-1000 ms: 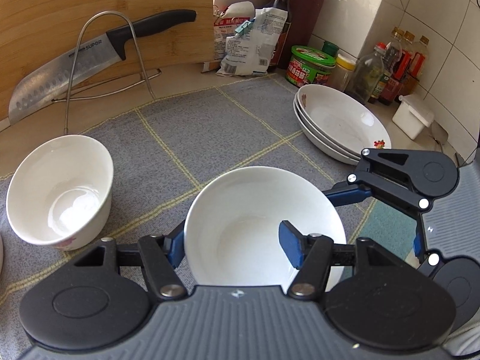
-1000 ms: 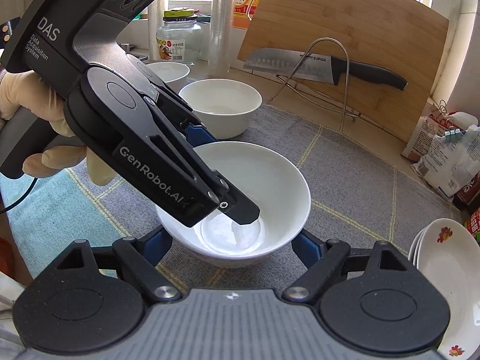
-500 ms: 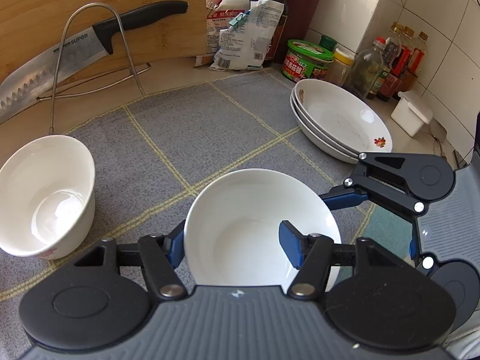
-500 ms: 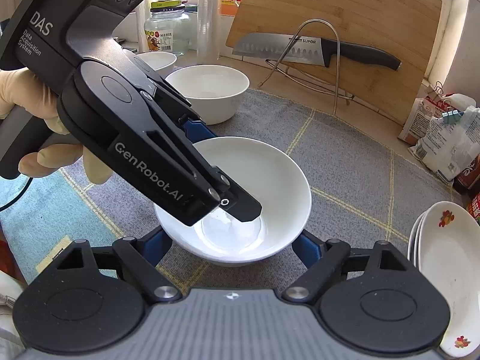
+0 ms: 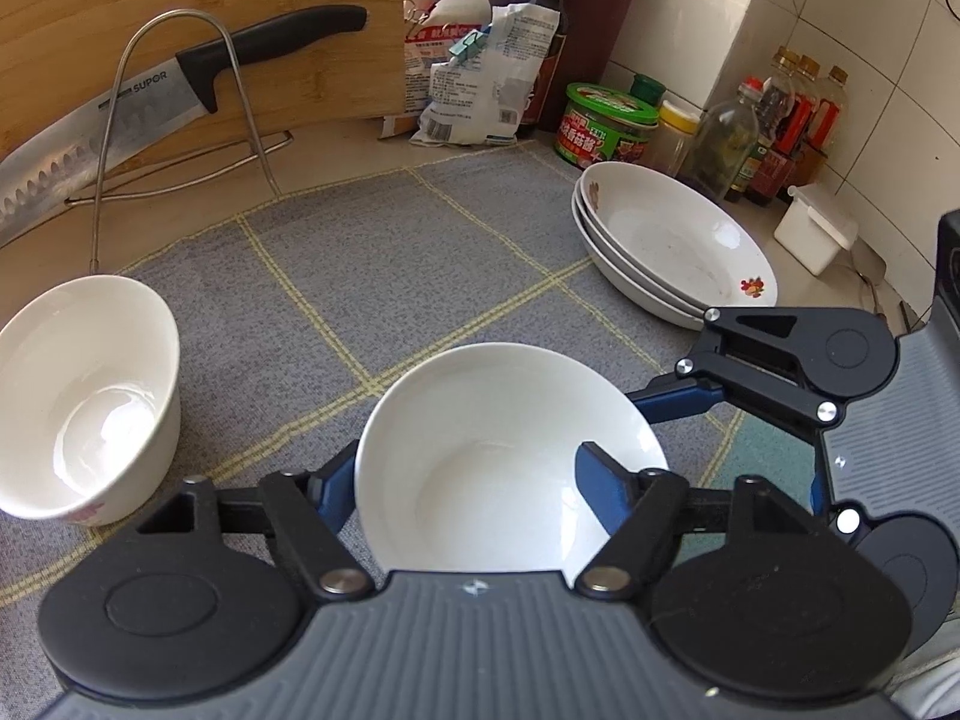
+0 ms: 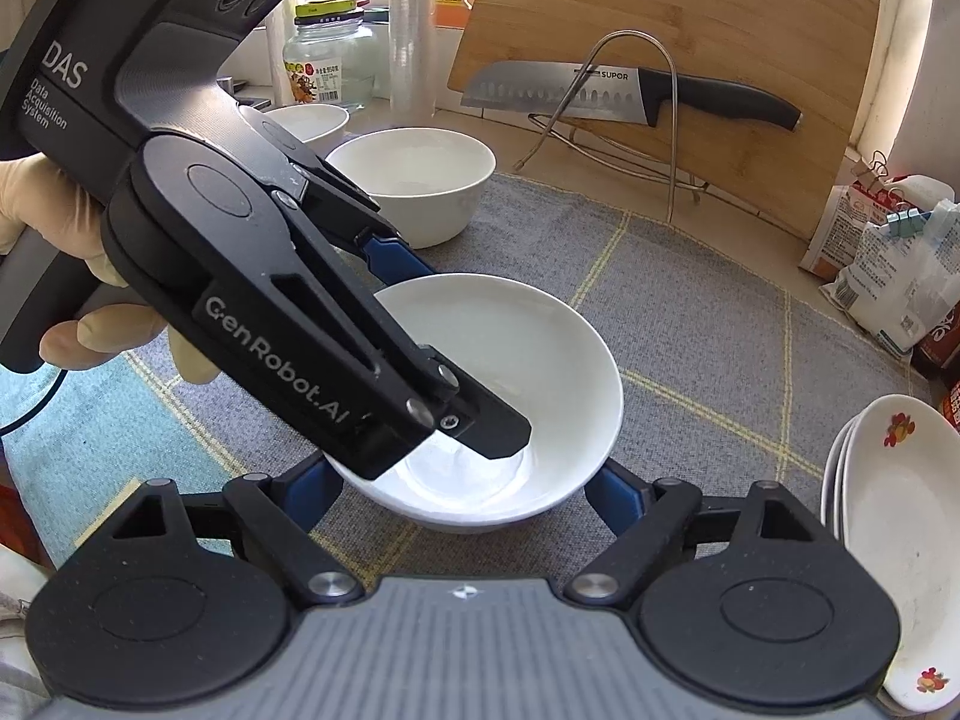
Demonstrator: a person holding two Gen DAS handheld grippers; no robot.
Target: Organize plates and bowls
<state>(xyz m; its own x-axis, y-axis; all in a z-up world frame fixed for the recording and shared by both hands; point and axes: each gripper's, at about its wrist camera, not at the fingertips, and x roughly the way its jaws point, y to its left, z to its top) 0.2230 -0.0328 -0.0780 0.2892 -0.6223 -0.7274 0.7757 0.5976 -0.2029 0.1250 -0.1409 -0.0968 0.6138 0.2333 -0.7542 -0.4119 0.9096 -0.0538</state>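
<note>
Your left gripper [image 5: 462, 489] straddles the near wall of the shallow white ceramic bowl [image 5: 510, 456], one blue finger [image 5: 600, 492] inside and one outside, jaws opening and no longer pinching the rim. Your right gripper [image 6: 456, 495] is spread wide around that same bowl from the other side, jaws opening too (pads apart from the bowl's sides). That bowl sits on the grey checked cloth mat [image 5: 372, 276] near the worktop's front edge. One deeper white bowl [image 5: 84, 396] stands towards the left edge, and stacked white flower-printed plates [image 5: 672, 240] towards the right.
</note>
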